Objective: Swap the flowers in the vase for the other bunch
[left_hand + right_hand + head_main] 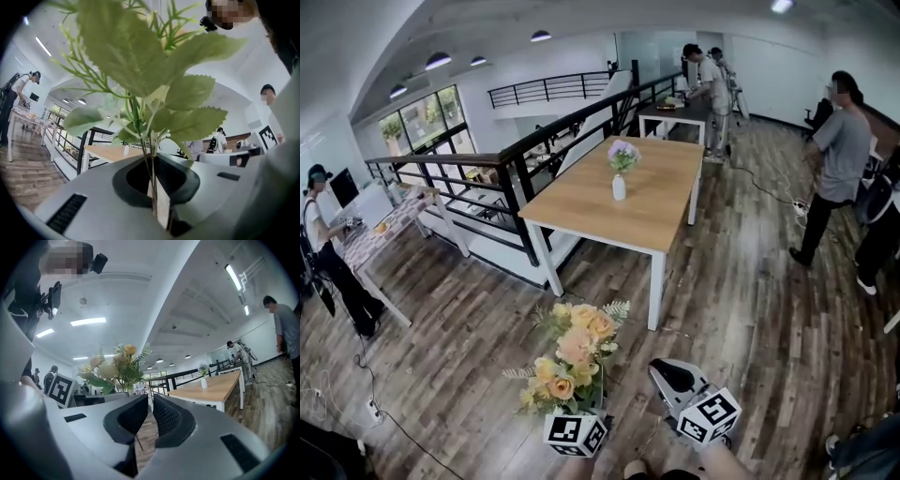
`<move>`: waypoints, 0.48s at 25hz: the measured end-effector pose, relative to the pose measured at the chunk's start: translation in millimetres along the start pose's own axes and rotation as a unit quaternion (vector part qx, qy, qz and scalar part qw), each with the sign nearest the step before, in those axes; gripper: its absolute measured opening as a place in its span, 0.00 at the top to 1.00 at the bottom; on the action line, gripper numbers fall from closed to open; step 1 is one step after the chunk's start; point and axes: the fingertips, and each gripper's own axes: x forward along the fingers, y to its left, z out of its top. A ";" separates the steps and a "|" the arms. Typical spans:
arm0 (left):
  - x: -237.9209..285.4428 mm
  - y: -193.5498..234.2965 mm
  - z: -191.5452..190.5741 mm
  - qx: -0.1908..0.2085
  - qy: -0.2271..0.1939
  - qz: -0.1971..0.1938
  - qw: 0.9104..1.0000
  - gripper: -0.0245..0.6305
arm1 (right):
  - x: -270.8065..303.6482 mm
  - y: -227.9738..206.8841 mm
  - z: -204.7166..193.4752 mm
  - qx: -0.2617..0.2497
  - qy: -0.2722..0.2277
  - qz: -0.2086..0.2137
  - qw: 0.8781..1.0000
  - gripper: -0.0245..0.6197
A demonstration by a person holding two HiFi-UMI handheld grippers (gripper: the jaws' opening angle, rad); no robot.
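Though well short of the wooden table (609, 202) at 12 o'clock in head view, judged to be on the carry-over leg: new bunch in hand, old one not yet out. Peach-and-yellow bunch (574, 354) low at 6 o'clock, upright, stems pinched in left gripper (154, 190); jaws all but closed on the thin stems, leaves filling left gripper view. Right gripper (151, 414) at 5 o'clock beside it, apart from the bunch, jaws a narrow slit apart w/ nothing gripped, only floor seen thru the gap. On table centre, white vase (619, 187), upright, purple flowers (623, 155) in it, untouched. Next, prob.: close in on table, widen right jaws, bring them to purple stems just above vase mouth, pinch, lift straight up to avoid tipping vase (light and narrow-based by the look). Then lower new stems into the mouth w/ left. Small opening, splayed stems: careful line-up needed. No free gripper to steady vase meanwhile.
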 end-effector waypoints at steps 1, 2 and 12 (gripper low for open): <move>2.8 1.8 -0.3 -0.002 0.000 0.000 1.000 0.93 | 2.5 -1.1 -1.8 0.001 0.003 0.001 1.000 0.89; 5.2 3.4 -0.8 -0.003 0.000 0.000 1.000 0.93 | 4.5 -2.3 -3.5 0.001 0.007 0.003 1.000 0.89; 42.9 27.5 -3.3 -0.009 0.006 0.007 1.000 0.93 | 44.2 -36.0 -1.5 0.006 0.011 0.007 1.000 0.89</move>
